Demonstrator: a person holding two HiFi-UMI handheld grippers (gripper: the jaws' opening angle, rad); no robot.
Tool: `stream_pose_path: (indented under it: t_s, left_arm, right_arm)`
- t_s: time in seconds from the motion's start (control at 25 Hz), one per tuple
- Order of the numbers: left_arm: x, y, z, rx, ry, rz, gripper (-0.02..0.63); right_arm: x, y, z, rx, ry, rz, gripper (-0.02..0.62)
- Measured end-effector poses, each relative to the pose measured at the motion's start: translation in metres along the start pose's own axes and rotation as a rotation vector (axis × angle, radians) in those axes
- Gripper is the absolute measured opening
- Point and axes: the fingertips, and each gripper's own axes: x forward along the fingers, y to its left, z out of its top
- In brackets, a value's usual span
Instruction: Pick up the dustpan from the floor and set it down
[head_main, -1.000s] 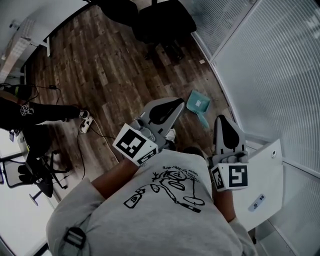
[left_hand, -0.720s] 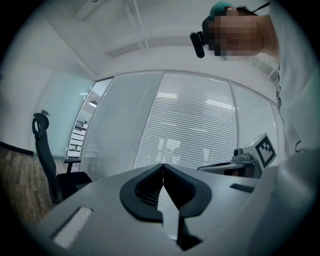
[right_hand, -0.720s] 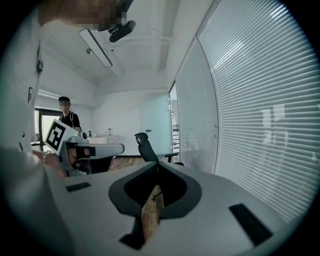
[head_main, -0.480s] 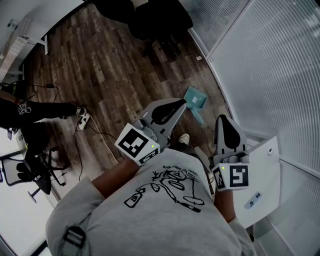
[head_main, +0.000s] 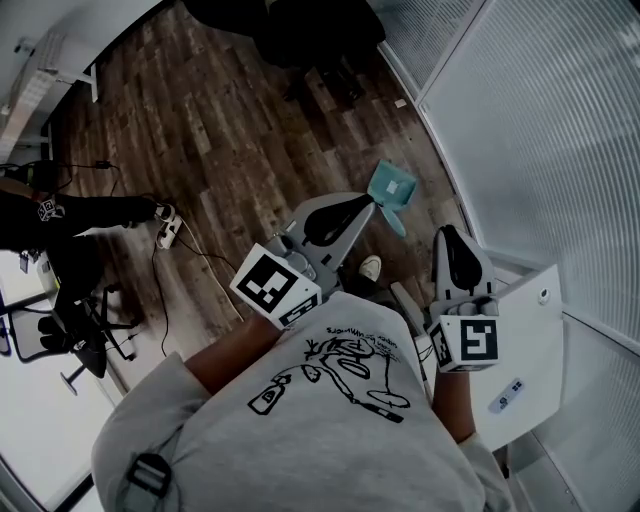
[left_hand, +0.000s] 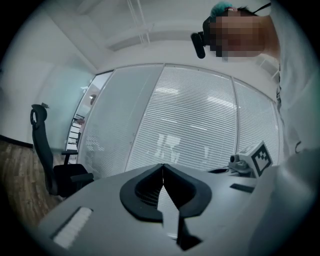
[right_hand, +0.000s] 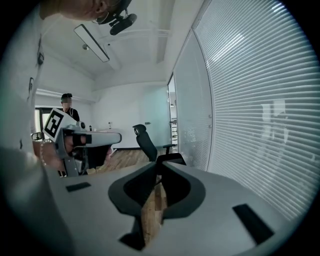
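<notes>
A teal dustpan (head_main: 391, 190) lies on the wooden floor near the blind-covered glass wall, its handle pointing toward me. Seen from the head, my left gripper (head_main: 366, 199) hangs high above the floor, its tip overlapping the dustpan's left edge in the picture. Its jaws are shut with nothing between them, as the left gripper view (left_hand: 161, 165) confirms. My right gripper (head_main: 446, 231) is held to the right of the dustpan, also well above the floor. In the right gripper view (right_hand: 159, 166) its jaws meet, empty. Neither gripper view shows the dustpan.
A black office chair (head_main: 292, 30) stands at the far end of the floor. A power strip with cables (head_main: 167, 229) lies to the left, beside a person in black (head_main: 60, 215). A white table (head_main: 525, 350) is at my right. My shoe (head_main: 370, 268) is below the dustpan.
The floor has slid in the view as I stepped forward. The dustpan now sits slightly higher, against the left gripper's tip. The right gripper has sunk a little.
</notes>
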Motion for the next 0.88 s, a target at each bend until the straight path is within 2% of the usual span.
stream_pose_path:
  t_s: [0.16,0.4,0.88]
  left_arm:
    - [-0.003,0.0,-0.005,-0.004,0.012,0.011,0.003]
    - [-0.005,0.0,-0.011,-0.014,0.028,0.02,0.003]
    - [-0.011,0.0,-0.022,-0.027,0.048,0.034,0.002]
  right_arm:
    - [0.001,-0.001,-0.019,0.007,0.036,0.01,0.006]
    - [0.009,0.002,-0.05,-0.034,0.107,0.031,0.007]
    - [0.025,0.008,-0.107,-0.02,0.229,0.083,0.008]
